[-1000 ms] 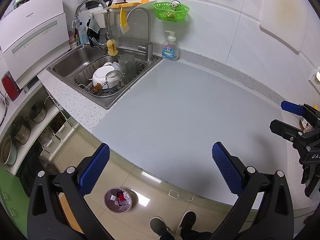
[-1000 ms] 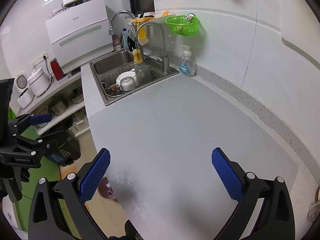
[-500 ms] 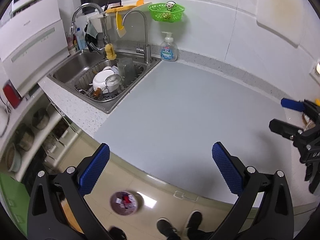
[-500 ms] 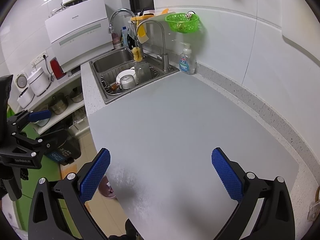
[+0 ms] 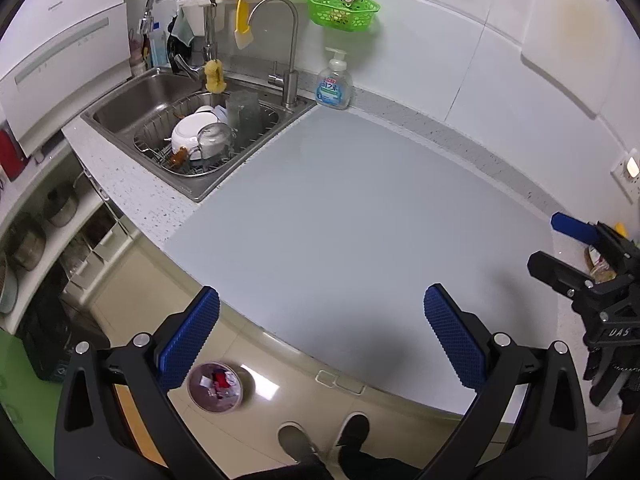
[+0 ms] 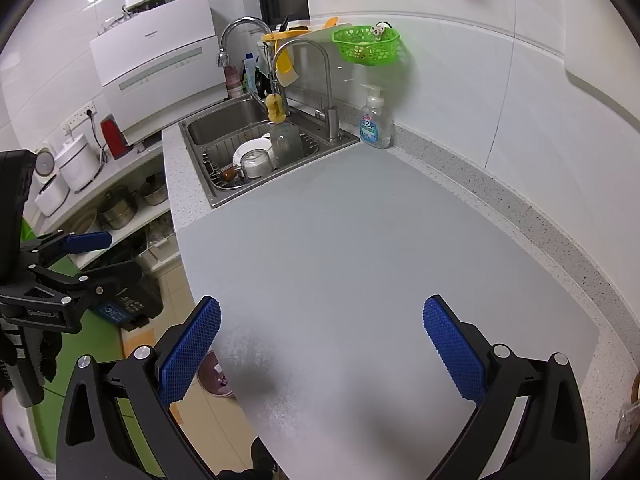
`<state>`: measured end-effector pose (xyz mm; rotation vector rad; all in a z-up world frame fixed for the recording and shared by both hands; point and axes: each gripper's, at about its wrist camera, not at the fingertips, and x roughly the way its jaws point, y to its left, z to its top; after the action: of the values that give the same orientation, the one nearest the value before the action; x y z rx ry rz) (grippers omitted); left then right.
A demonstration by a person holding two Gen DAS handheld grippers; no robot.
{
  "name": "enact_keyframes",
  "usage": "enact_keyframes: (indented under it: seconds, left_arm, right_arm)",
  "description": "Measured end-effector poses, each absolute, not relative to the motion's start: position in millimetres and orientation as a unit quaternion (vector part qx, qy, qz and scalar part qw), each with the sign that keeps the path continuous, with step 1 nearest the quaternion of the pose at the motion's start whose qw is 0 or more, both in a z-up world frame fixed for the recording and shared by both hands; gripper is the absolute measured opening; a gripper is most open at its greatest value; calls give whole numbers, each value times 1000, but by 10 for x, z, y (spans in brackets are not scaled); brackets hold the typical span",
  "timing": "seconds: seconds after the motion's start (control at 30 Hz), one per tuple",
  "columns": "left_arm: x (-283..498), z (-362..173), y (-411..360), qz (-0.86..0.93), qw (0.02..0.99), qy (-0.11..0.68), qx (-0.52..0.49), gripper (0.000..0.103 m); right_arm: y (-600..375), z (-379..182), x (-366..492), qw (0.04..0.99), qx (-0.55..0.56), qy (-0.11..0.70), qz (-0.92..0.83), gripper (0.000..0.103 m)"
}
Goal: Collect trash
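Nearer now, round bin [image 5: 215, 387] holds seemingly red-and-white scraps.

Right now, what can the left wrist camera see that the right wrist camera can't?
Only the left wrist view shows the person's shoes and the whole trash bin on the floor. Only the right wrist view shows the rice cooker and red kettle left of the sink. Both show the sink, soap bottle, green basket, and both tools, left tool and right tool, open and empty.
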<state>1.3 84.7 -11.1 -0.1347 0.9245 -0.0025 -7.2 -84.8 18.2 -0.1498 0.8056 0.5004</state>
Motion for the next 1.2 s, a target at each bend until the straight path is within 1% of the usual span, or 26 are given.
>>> enact_keyframes:
  seconds: [0.37, 1.2]
  left_arm:
    - [0, -51, 818, 11, 902, 429, -50, 100]
    - [-20, -15, 812, 10, 904, 425, -44, 100]
  right_arm:
    - [-860, 171, -74, 887, -70, 388, 240, 97]
    - [-828, 196, -80, 887, -74, 386, 243, 97]
